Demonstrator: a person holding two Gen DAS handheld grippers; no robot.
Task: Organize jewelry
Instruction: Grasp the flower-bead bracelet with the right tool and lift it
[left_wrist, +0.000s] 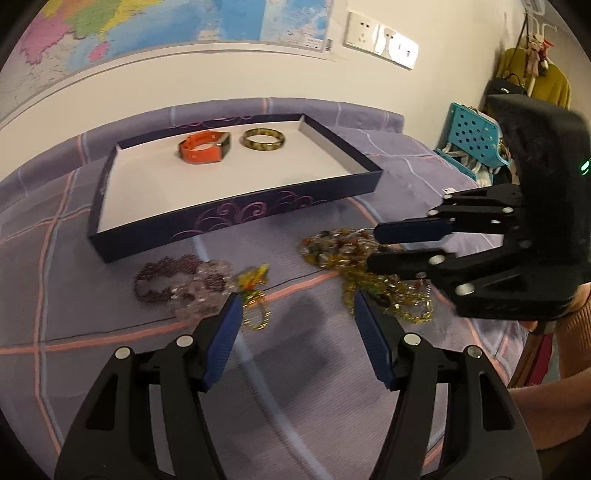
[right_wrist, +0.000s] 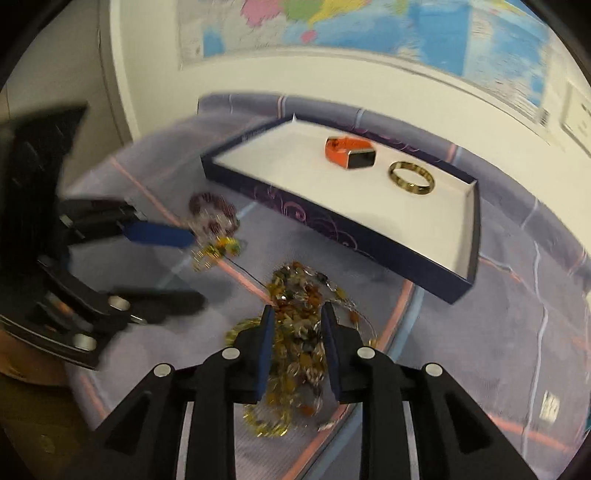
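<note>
A dark purple tray (left_wrist: 236, 216) (right_wrist: 354, 236) with a white floor holds an orange smartwatch (left_wrist: 203, 147) (right_wrist: 349, 152) and a gold-brown bangle (left_wrist: 263, 139) (right_wrist: 411, 178). On the purple cloth in front lie a purple and clear bead bracelet pile (left_wrist: 177, 284) (right_wrist: 212, 212), a small yellow-green bracelet (left_wrist: 255, 295) (right_wrist: 218, 249) and a heap of amber bead necklaces (left_wrist: 347, 258) (right_wrist: 299, 332). My left gripper (left_wrist: 297, 306) (right_wrist: 173, 266) is open and empty, near the small bracelets. My right gripper (right_wrist: 297, 314) (left_wrist: 376, 243) has its jaws partly closed around the amber heap.
A checked purple cloth (left_wrist: 295, 369) covers the surface. A map (left_wrist: 147, 26) and wall sockets (left_wrist: 382, 40) are on the wall behind. A blue perforated basket (left_wrist: 472, 136) and hanging clothes stand at the far right.
</note>
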